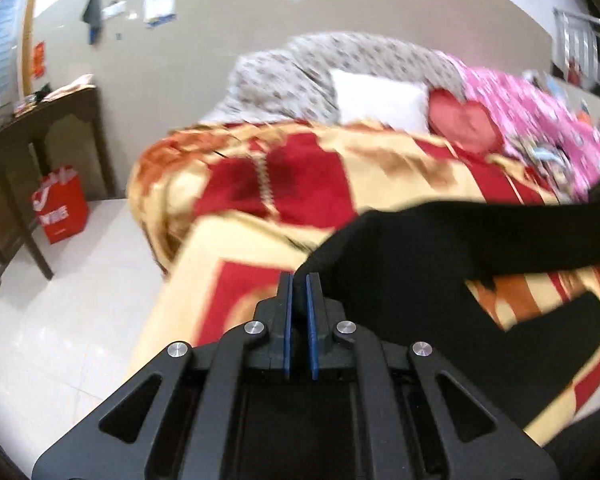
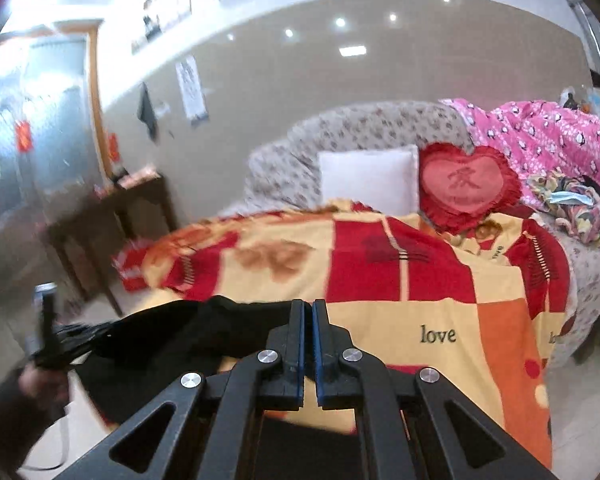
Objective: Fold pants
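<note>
Both grippers pinch the black pants (image 1: 440,248): left gripper (image 1: 299,280), right gripper (image 2: 308,305), fabric stretched over the bed's (image 2: 400,320) near edge. You're mid-fold; next, lay it flat.

The pants (image 1: 440,248) are matt black cloth. The blanket (image 2: 400,280) beneath looks like soft printed fleece. Both grippers' fingers (image 1: 287,320) are matt black plastic with blue rubbery pads and shiny metal pivot bolts. The floor (image 1: 80,320) is glossy pale tile; the side table (image 1: 40,132) is dark wood.
</note>
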A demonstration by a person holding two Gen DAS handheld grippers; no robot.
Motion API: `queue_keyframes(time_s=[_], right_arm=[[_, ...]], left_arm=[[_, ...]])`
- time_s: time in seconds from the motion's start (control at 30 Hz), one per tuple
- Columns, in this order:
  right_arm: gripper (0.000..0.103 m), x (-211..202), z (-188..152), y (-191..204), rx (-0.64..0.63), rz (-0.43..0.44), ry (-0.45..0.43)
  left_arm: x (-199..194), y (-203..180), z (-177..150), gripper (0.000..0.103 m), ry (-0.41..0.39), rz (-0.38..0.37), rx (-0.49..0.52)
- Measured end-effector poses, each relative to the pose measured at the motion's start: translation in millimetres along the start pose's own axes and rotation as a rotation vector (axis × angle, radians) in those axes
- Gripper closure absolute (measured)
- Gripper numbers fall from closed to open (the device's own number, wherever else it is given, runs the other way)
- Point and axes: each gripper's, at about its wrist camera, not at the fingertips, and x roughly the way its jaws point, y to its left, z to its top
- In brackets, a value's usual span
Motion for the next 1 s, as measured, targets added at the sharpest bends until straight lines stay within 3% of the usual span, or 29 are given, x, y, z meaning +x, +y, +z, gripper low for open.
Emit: queue_keyframes(time_s=[0.1,0.17,0.37,0.47,0.6,0.7,0.77,0.8,0.87,0.93,1.0], right_arm=[[0.1,-14.5,-3.4,-11.1,0.069,0.037,-0.013],[0.1,-2.6,-5.1,-30.3,0.12,0.01,0.008],[0.1,81.4,-13.5,-117.0,0.257,-0.184,0.073],[0.1,99.6,-21.0,-142.3,0.254,-0.327,0.155],[0.097,93.4,-38.8,-138.7,0.299,-0.227,0.243],[0.095,112.1,-61.7,-124.8,0.294,-0.149,0.415],[0.095,128.0,-80.0,-109.5,0.263,-0.097,0.52],[0.095,135.4,-85.4,-103.2,0.203,-0.101,0.547],[0.095,144.0,-93.0,-97.2,0.09,-0.152,0.541],[0.095,143.4,-91.0,-110.7,0.127,-0.198,0.521],[0.095,140.0,-89.1,-124.1,0.226,-0.2,0.534]], left_arm=[[13.7,18.8,18.1,0.098,0.004,0.002,-0.038],[33.6,29.8,28.9,0.098,0.025,0.024,-0.067],[89.4,57.6,38.9,0.097,0.141,0.078,-0.19],[84.4,56.3,30.3,0.096,0.136,0.092,-0.194],[67.7,49.6,24.3,0.085,0.072,0.085,-0.155],[63.6,39.8,18.4,0.08,0.1,0.004,-0.149],[61.1,26.0,9.0,0.069,0.117,-0.076,-0.114],[61.4,20.0,4.1,0.062,0.123,-0.094,-0.089],[70.1,11.7,-7.3,0.06,0.167,-0.062,-0.018],[85.4,19.2,-16.3,0.06,0.243,-0.029,-0.028],[100.8,39.8,-24.2,0.055,0.32,-0.027,-0.104]])
